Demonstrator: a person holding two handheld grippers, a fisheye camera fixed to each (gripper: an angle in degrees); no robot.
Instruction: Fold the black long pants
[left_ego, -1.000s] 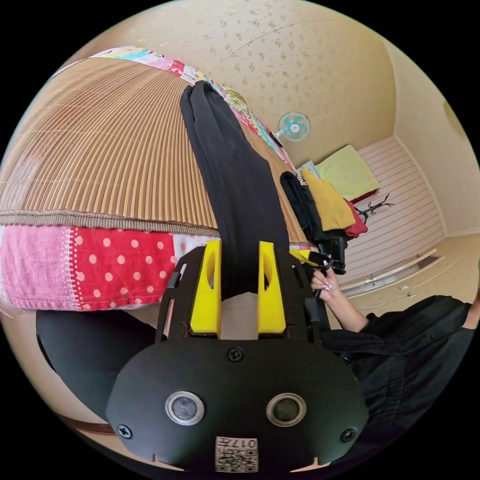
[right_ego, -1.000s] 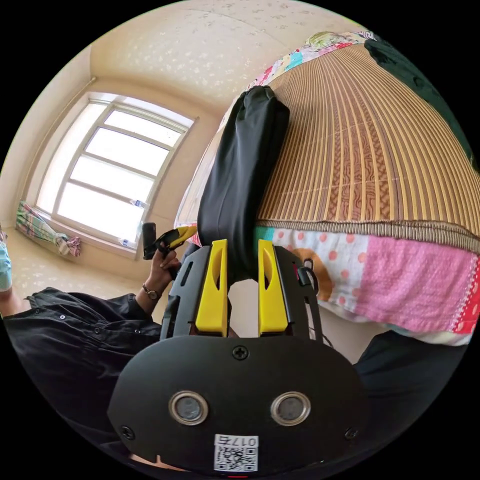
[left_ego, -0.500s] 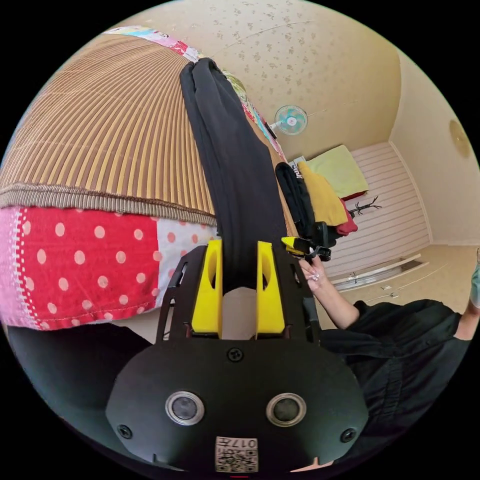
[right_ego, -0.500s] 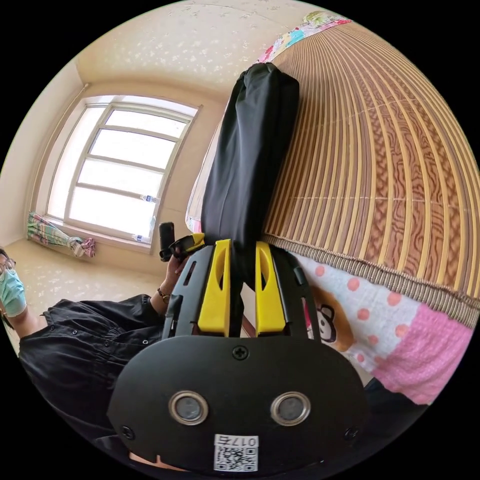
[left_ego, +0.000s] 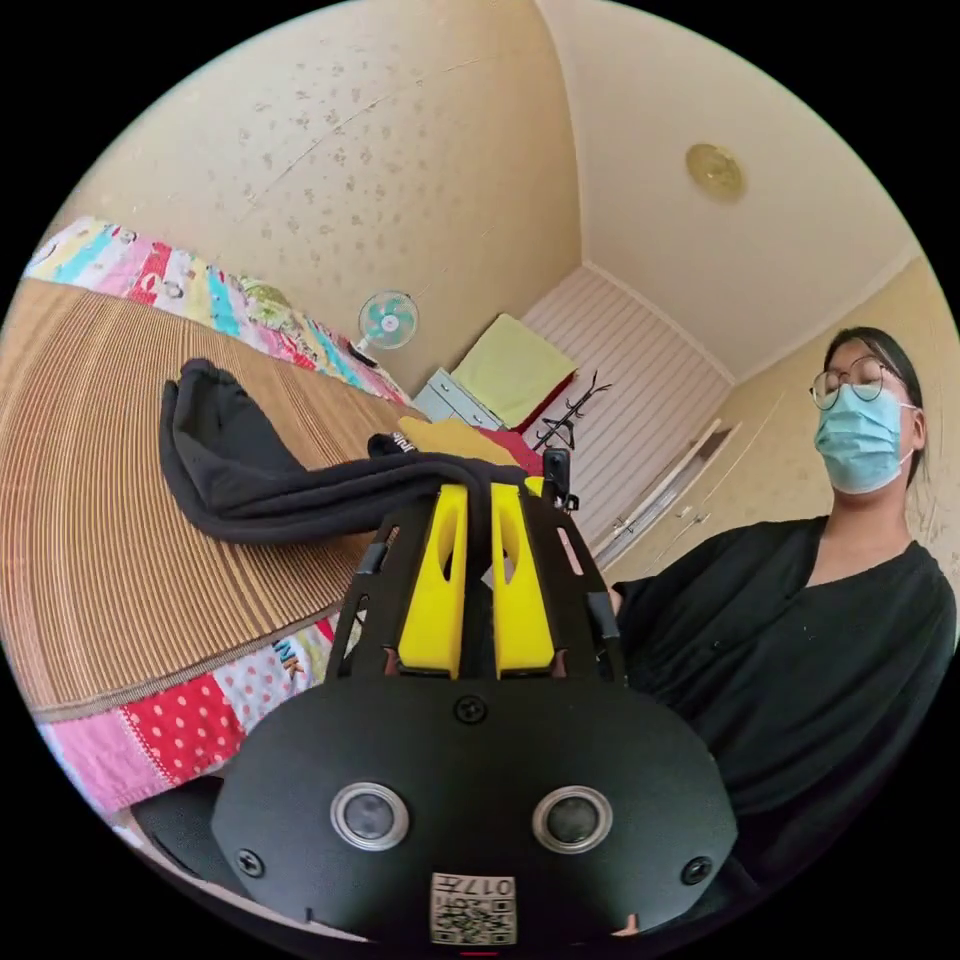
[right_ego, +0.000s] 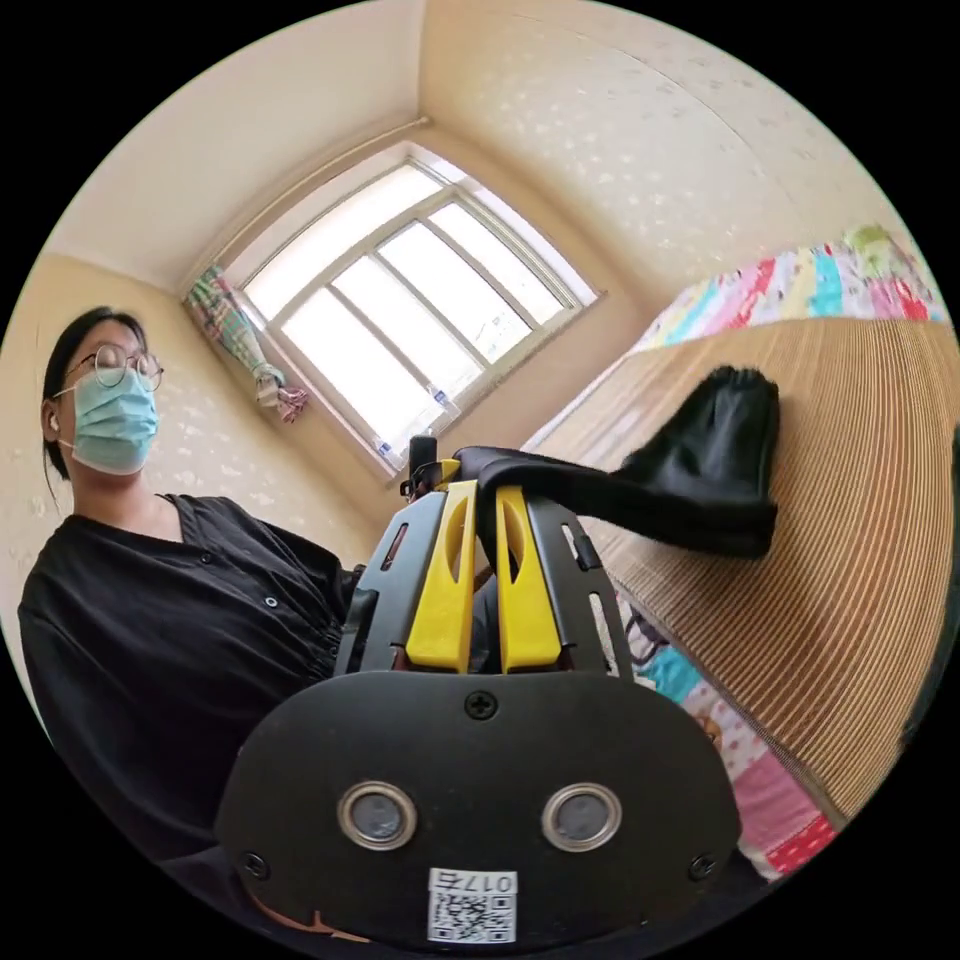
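Left gripper (left_ego: 478, 500) clenched on one end of the black long pants (left_ego: 260, 480); right gripper (right_ego: 484, 498) clamped on them too; that end lifted off the bamboo mat (left_ego: 110, 560), far end resting there; looks mid-fold; next, carry the held end over and lay it flat.

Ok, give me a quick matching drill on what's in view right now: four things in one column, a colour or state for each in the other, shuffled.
Things:
1. black pants
2. left gripper
3. wall fan
4. woven mat

States or colours:
A. teal blades, mounted on the wall
B. tan and ribbed, spread over the patchwork quilt
C. far end resting on the mat, near end lifted
D. yellow jaws shut on dark cloth

Pairs: 1-C, 2-D, 3-A, 4-B
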